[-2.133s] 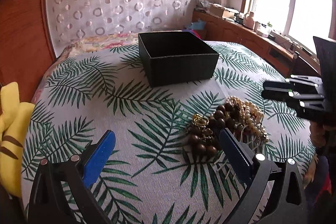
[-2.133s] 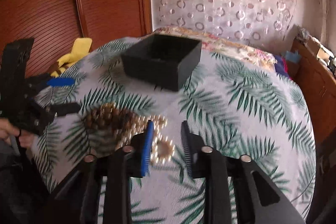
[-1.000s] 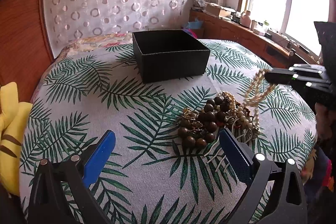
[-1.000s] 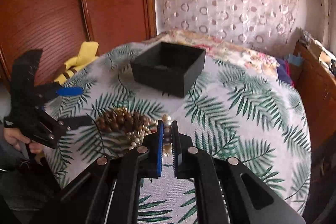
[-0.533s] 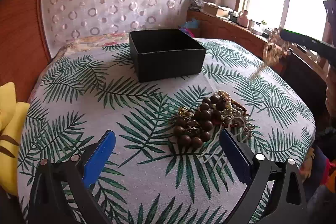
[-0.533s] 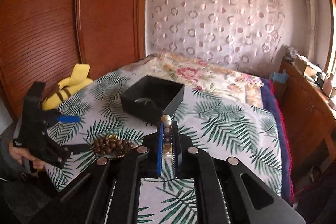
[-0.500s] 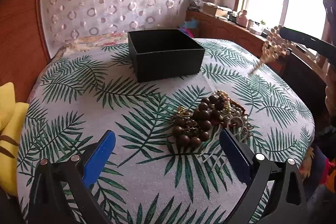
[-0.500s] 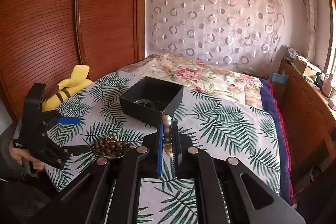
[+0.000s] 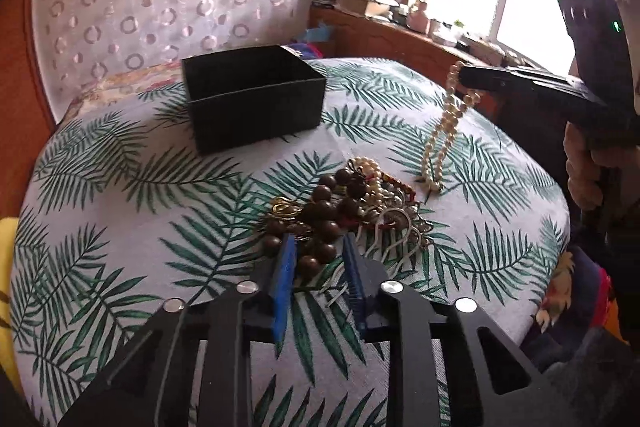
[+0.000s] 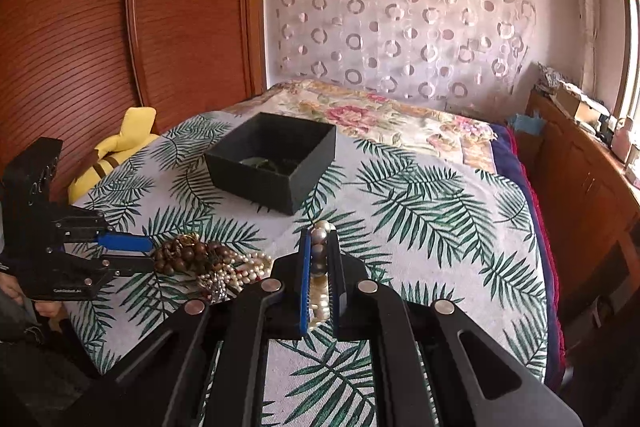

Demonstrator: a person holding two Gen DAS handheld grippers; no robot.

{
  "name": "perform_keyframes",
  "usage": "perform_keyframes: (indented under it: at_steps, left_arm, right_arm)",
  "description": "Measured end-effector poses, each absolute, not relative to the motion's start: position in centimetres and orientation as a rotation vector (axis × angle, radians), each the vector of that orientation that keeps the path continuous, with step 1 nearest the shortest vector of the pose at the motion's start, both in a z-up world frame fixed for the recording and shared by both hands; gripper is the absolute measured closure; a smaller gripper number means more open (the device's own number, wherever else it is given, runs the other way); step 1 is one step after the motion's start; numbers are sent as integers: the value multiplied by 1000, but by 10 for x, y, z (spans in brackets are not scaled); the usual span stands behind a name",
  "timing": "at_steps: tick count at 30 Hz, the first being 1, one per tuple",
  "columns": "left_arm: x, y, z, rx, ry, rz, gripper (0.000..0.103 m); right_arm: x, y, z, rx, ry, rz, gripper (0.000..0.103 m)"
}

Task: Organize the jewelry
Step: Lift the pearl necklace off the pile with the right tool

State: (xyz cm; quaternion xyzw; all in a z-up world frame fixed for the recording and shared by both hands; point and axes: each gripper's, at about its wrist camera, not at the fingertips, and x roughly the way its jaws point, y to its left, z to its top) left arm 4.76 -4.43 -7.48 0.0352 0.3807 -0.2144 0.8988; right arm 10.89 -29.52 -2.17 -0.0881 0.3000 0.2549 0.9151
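A pile of jewelry (image 9: 352, 203) lies on the palm-leaf cloth, with dark wooden beads (image 9: 324, 211) at its near side. My left gripper (image 9: 318, 259) has narrowed around the wooden beads at the pile's near edge; whether it grips them I cannot tell. My right gripper (image 10: 319, 251) is shut on a pearl necklace (image 9: 442, 131), which hangs from it with its lower end touching the cloth to the right of the pile. The pearl necklace also shows between the right gripper's fingers (image 10: 320, 241). A black open box (image 9: 252, 95) stands beyond the pile; it holds some items (image 10: 264, 163).
A yellow plush toy (image 10: 116, 147) lies at the left edge of the bed by the wooden wardrobe (image 10: 120, 27). A wooden cabinet (image 9: 400, 43) with clutter runs under the window on the right. The cloth's edge drops off close behind the pile.
My left gripper went from wide open to nearly shut and moved forward to the wooden beads. My right gripper, holding the pearl necklace, came lower and nearer the pile; the strand now touches the cloth.
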Motion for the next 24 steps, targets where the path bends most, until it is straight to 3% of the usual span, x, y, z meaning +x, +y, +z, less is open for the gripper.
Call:
perform_keyframes:
  at_steps: [7,12,14,18,19,20,24]
  left_arm:
    - [57,-53,-82,150,823,-430,89]
    - [63,-59,-85,188,835,-430,81]
    - [63,-63,-87,208,837,-443,72]
    - [63,-68,-87,258,830,-439,71]
    - [63,-69,-87,272,828,-436,74]
    - [63,-68,-87,279,827,-426,84]
    - [66,-59,-82,254,835,-452,91]
  right_arm:
    - [111,-294,-30,-171,632,526,94]
    - [112,-291,-33,-175,640,529,94]
    - [112,-290,-35,-176,642,530,94]
    - [112,-289,-35,-177,643,531,94]
    - [112,-289,-35,-178,643,531,94]
    - [112,-289,-35,-178,643,531,94]
    - [113,-287,-36,-178,643,534,94]
